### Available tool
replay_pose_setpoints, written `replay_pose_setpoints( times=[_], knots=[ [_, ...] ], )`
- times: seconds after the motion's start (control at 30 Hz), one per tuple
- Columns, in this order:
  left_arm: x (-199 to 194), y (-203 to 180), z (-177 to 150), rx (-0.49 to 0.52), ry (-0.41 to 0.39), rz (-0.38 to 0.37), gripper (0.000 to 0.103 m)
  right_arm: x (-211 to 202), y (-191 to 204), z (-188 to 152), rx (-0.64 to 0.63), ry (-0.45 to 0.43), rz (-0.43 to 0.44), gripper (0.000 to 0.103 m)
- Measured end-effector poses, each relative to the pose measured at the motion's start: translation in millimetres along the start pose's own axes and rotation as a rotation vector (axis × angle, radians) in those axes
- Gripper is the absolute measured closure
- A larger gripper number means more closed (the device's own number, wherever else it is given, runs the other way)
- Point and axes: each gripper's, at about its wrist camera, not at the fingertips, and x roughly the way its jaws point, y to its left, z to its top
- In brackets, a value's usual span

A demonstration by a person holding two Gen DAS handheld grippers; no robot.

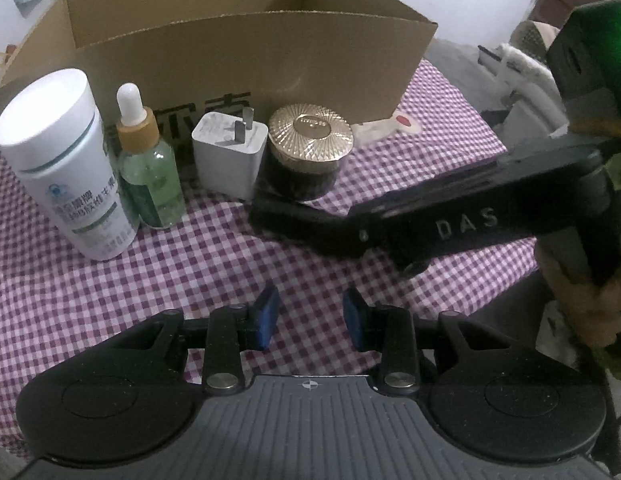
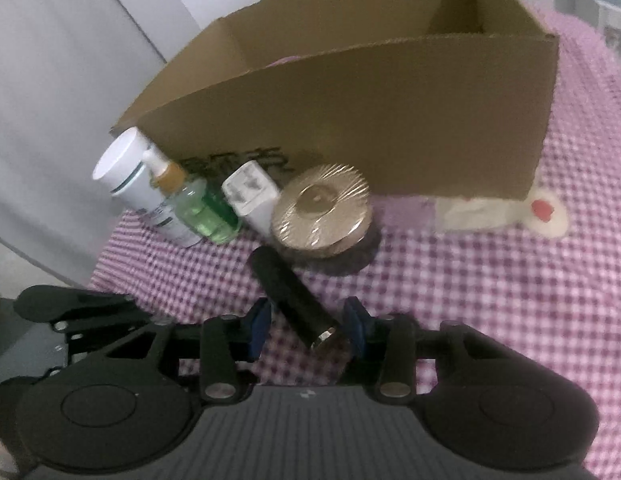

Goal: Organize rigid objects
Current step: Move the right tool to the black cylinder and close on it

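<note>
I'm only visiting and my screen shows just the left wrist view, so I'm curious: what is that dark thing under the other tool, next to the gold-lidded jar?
Observer: It is a black cylinder. It lies on the checked cloth, slanted between the two blue pads of the right tool.
Visitor: Is the tool squeezing it?
Observer: It doesn't look so. A strip of cloth shows between the cylinder and the blue pad on the picture's left.
Visitor: Is it black all over?
Observer: No, the end nearest the tool has a shiny metal ring.
</note>
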Motion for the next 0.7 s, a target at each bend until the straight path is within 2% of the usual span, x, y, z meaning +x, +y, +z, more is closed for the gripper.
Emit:
replay_pose_setpoints(
  times=[0.27,0.7],
  knots=[
    [-4.4,6.1,-2.8,-0.017,0.008,-0.033,0.068,13.9,-0.5,3.8,0.115,0.046,0.108,0.061],
    [-10.9,14.9,-5.6,-0.045,0.024,-0.062,0.068,27.3,8.6,6.3,0.151,0.084,0.125,0.066]
  ],
)
